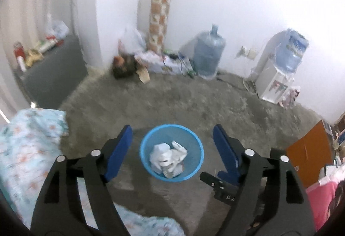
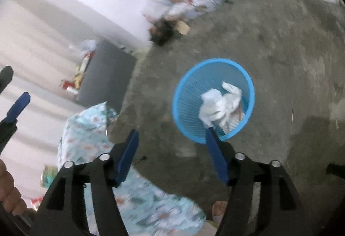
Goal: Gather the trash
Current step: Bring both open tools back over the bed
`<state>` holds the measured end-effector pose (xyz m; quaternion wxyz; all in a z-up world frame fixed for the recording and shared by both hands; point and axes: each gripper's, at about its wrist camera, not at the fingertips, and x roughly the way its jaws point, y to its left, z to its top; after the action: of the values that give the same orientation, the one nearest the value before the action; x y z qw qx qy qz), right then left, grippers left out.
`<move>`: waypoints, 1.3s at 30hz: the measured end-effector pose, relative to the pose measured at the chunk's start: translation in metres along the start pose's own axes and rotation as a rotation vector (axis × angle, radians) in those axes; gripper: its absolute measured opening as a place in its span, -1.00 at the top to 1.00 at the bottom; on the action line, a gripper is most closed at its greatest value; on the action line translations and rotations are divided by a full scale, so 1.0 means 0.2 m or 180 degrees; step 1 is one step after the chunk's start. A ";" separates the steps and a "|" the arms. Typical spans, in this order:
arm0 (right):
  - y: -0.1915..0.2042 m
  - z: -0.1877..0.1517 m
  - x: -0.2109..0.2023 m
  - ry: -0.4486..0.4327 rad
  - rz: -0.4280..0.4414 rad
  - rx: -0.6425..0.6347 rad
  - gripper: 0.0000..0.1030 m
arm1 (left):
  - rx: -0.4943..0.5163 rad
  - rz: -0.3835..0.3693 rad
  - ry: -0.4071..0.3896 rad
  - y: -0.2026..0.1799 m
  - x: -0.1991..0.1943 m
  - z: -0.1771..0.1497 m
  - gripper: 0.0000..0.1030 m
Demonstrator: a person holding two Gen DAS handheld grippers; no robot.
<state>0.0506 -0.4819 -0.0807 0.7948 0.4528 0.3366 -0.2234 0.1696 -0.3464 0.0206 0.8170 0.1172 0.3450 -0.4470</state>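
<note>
The left hand-held gripper hangs spread and holding nothing, directly above the blue basket on the concrete floor. The right hand-held gripper, also spread and bare, sees the basket at one o'clock. Crumpled white trash lies inside. A water jug stands beyond at twelve o'clock.
</note>
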 end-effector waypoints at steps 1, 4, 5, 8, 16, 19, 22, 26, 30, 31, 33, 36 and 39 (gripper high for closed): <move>0.06 -0.02 -0.05 -0.0017 0.0000 -0.0110 -0.37 | -0.0011 0.0056 -0.0062 0.00 -0.10 -0.02 -0.49; 0.26 -0.08 -0.20 -0.0072 0.0057 -0.0460 -0.51 | -0.0057 0.0110 -0.0266 0.02 -0.41 -0.11 -0.57; 0.31 -0.10 -0.23 -0.0066 0.0074 -0.0539 -0.56 | -0.0061 0.0134 -0.0340 0.03 -0.52 -0.15 -0.59; 0.47 -0.19 -0.33 -0.0058 0.0094 -0.0788 -0.63 | -0.0108 0.0284 -0.0471 0.06 -0.76 -0.26 -0.61; 0.77 -0.49 -0.43 0.0107 0.0107 -0.1318 -0.69 | -0.0344 0.0742 -0.0679 0.22 -1.23 -0.55 -0.61; 0.87 -0.60 -0.45 0.0154 0.0040 -0.1458 -0.70 | -0.0435 0.0863 -0.0712 0.27 -1.34 -0.64 -0.61; 0.95 -0.68 -0.45 0.0193 -0.0040 -0.1660 -0.74 | -0.0519 0.1001 -0.0701 0.34 -1.43 -0.73 -0.61; 1.05 -0.82 -0.46 0.0154 -0.0142 -0.2019 -0.82 | -0.0561 0.1228 -0.0703 0.41 -1.52 -0.84 -0.61; 1.14 -0.91 -0.47 0.0009 -0.0347 -0.2342 -0.87 | -0.0677 0.1345 -0.0730 0.47 -1.58 -0.92 -0.61; 1.16 -0.93 -0.48 -0.0028 -0.0389 -0.2430 -0.87 | -0.0713 0.1358 -0.0732 0.49 -1.59 -0.94 -0.61; 1.19 -0.96 -0.49 -0.0103 -0.0456 -0.2574 -0.87 | -0.0763 0.1396 -0.0736 0.52 -1.62 -0.98 -0.61; 1.22 -0.98 -0.50 -0.0217 -0.0542 -0.2718 -0.87 | -0.0796 0.1474 -0.0717 0.55 -1.63 -1.03 -0.61; 1.22 -0.99 -0.51 -0.0264 -0.0459 -0.2772 -0.87 | -0.0815 0.1537 -0.0686 0.58 -1.65 -1.09 -0.62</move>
<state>0.0765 -0.1842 0.0617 0.9066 0.0417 0.3980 -0.1336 0.0448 0.0434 0.0671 0.9398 0.0437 0.2719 -0.2024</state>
